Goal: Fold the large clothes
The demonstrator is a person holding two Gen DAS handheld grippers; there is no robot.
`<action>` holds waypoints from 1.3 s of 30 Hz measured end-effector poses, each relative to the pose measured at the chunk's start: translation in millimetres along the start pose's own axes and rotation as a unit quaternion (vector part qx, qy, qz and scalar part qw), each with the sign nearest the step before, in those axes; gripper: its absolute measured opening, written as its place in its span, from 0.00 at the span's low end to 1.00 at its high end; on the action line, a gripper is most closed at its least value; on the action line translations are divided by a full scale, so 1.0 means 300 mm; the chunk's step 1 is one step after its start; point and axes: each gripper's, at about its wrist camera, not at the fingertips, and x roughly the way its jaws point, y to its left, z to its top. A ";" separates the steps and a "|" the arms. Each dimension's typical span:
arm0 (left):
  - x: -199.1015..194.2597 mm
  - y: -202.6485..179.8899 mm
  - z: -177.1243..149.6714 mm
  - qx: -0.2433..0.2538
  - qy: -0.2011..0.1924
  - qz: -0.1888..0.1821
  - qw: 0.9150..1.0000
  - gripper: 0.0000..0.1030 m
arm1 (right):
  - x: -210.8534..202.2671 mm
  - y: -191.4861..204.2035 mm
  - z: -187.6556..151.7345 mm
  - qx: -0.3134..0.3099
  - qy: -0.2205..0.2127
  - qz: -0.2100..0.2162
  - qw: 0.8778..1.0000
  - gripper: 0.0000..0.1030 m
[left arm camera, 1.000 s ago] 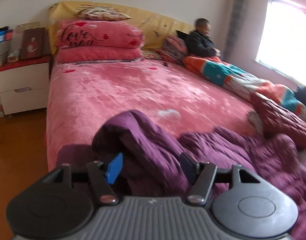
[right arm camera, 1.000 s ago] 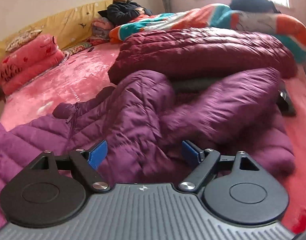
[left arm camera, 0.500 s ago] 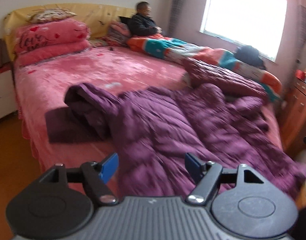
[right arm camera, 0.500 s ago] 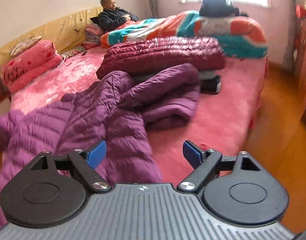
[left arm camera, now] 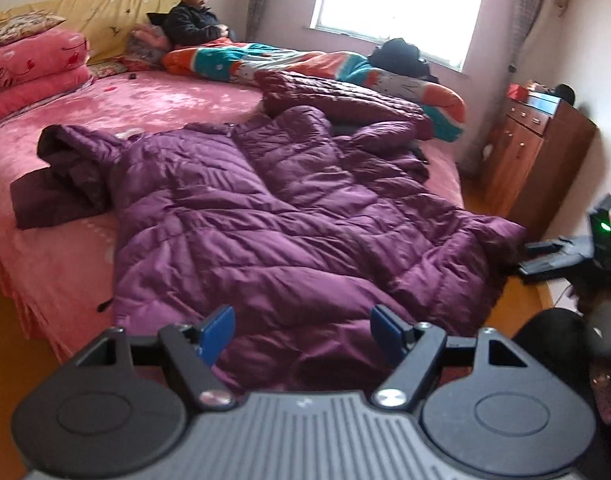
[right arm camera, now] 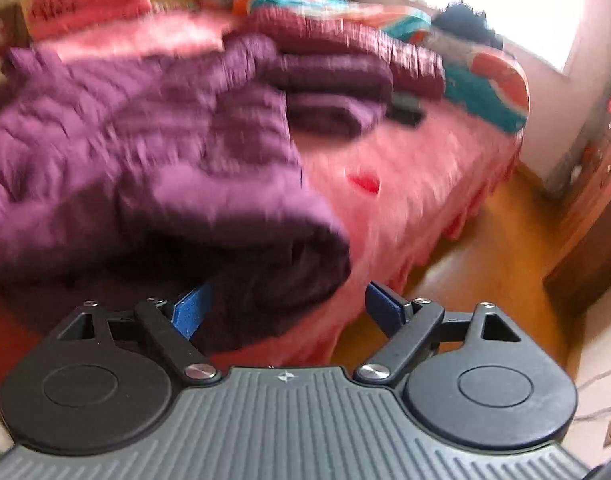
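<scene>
A large purple quilted down coat [left arm camera: 289,216] lies spread across the pink bed [left arm camera: 153,96], hood at the left, hem toward me. My left gripper [left arm camera: 301,330] is open and empty just above the coat's near hem. My right gripper [right arm camera: 285,308] is open at the coat's lower right corner [right arm camera: 265,248], which hangs near the bed's edge; this view is blurred. The right gripper also shows at the far right of the left wrist view [left arm camera: 561,252].
A dark red quilted coat [left arm camera: 345,96] lies behind the purple one. A person [left arm camera: 193,20] sits at the headboard under a colourful quilt [left arm camera: 305,64]. Pink pillows [left arm camera: 29,68] lie at the left. A wooden cabinet [left arm camera: 537,160] stands right of the bed, on a wood floor [right arm camera: 485,264].
Both grippers have pulled back from the coat's upper part to the bed's foot end. Both stayed open. The coat now lies flatter and more spread out.
</scene>
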 end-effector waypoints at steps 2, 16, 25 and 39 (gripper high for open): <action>-0.009 -0.019 -0.001 0.002 -0.002 -0.004 1.000 0.74 | -0.009 0.005 0.020 0.013 -0.025 -0.008 1.000 1.00; -0.044 -0.045 -0.043 -0.004 0.005 0.000 1.000 0.78 | -0.120 -0.095 0.000 0.218 -0.119 0.059 0.967 0.15; -0.070 0.004 -0.038 -0.016 0.003 0.009 1.000 0.82 | -0.164 -0.153 -0.074 0.259 -0.106 0.000 0.960 0.08; -0.210 0.177 0.013 -0.119 -0.096 0.081 0.985 0.82 | -0.222 -0.126 -0.044 0.195 -0.116 -0.037 0.973 0.25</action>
